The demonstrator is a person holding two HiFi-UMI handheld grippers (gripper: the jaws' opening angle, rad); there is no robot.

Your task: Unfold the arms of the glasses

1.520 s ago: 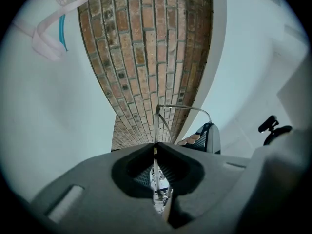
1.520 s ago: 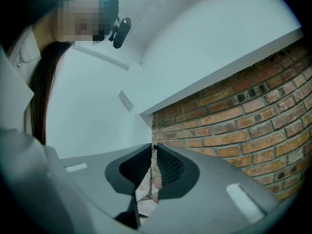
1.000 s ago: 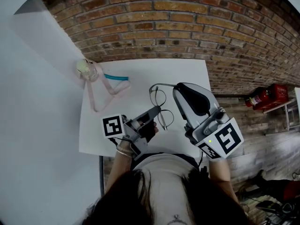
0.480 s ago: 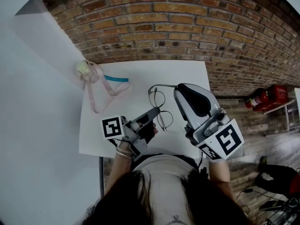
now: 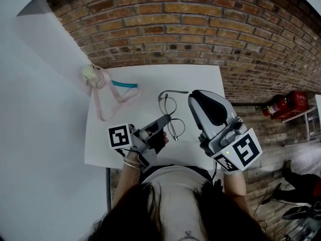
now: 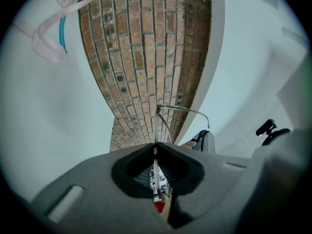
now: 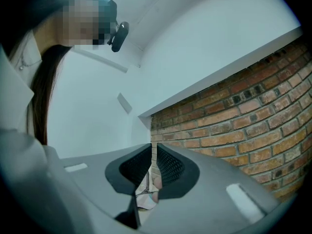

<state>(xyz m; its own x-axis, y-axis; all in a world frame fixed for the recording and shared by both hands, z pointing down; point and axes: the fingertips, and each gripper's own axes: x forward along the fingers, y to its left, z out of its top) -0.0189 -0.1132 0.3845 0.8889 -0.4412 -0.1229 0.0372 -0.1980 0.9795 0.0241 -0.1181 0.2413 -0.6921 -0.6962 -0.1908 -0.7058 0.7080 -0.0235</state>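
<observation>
This looks like a bare test room or workshop corner, not a home. An exposed brick wall (image 5: 200, 29) runs behind a plain white bench (image 5: 150, 77), and a blank white partition (image 5: 40, 114) stands to one side. Past the bench are a rough plank floor (image 5: 286, 157), a red fire extinguisher (image 5: 282, 103) and what look like loose cables (image 5: 296, 212). The hand-held left tongs (image 5: 168, 117) and right tongs (image 5: 192, 94) each carry a cube of square markers.

No legible word, brand or number anywhere; only black-and-white square marker patterns on the cubes of the left gripper (image 5: 167, 118) and right gripper (image 5: 193, 96); red extinguisher (image 5: 285, 103) label too small to read.
</observation>
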